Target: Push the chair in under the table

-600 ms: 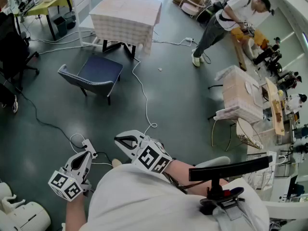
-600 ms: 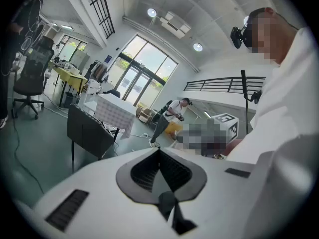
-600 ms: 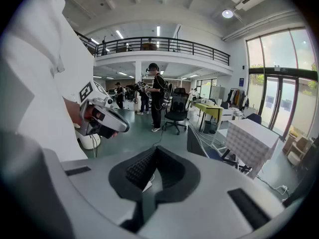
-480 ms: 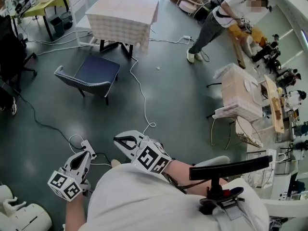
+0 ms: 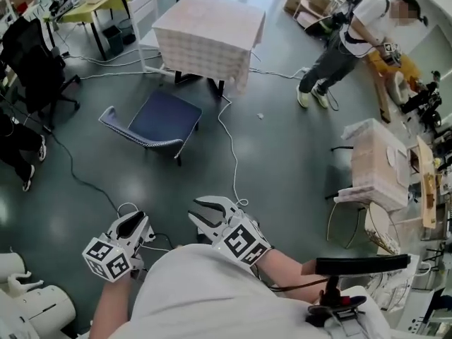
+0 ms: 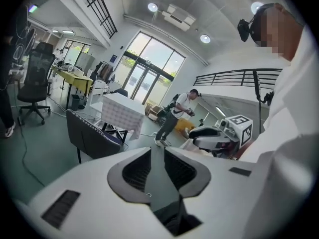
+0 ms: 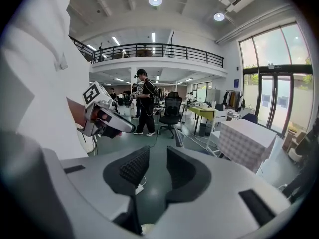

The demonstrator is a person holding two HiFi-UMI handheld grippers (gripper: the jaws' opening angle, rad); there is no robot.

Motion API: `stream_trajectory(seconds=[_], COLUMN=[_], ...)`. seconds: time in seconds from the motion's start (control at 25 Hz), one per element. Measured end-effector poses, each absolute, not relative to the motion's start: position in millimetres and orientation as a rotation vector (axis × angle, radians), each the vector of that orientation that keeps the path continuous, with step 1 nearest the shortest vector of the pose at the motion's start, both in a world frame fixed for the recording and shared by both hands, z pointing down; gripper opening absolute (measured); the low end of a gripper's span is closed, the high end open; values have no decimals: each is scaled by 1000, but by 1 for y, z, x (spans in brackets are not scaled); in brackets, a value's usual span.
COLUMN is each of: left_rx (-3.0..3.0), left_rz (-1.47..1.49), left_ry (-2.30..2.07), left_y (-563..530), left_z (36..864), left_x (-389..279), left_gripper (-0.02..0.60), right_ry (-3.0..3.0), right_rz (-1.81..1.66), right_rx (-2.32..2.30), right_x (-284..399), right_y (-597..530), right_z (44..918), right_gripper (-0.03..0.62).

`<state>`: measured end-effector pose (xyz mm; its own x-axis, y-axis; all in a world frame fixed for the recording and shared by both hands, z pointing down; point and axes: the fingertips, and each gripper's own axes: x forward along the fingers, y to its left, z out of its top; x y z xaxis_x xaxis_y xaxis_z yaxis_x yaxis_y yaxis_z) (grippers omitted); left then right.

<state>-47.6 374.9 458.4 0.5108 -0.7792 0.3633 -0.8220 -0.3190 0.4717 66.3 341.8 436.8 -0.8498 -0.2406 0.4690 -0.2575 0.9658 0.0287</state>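
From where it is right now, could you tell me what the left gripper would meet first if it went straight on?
Probably the bare floor: the left gripper tilts downward and only floor shows between its parted, empty jaws. The chair stands left of that line; depth is hard to judge.

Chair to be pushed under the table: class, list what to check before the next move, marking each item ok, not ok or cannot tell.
1. Chair upright: ok.
2. Left gripper and right gripper empty, jaws apart: ok.
3. Grippers touching the chair: not ok, both far short.
4. White cable off the path to the table: not ok, it runs beside the chair to the table's foot.
5. Space under the table free: cannot tell.
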Motion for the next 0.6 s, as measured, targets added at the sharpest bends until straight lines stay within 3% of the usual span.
stream_trajectory(seconds=[0.12, 0.36, 0.6], left_rx=[2076, 1897, 1763], left_rz=[85, -48, -64], left_ry=[-1346, -1443, -1484], left_y=[337, 272, 205], left_z=[459, 467, 495], left_x=[-61, -93, -143], left_gripper=[118, 169, 230], right_ry=[-2626, -2607, -2584], right_rz=[63, 97, 120], right_rx=[388, 449, 516], right_x=[76, 91, 63], right_y=[306, 252, 199], right_z=[435, 450, 456], right_gripper=[134, 137, 156])
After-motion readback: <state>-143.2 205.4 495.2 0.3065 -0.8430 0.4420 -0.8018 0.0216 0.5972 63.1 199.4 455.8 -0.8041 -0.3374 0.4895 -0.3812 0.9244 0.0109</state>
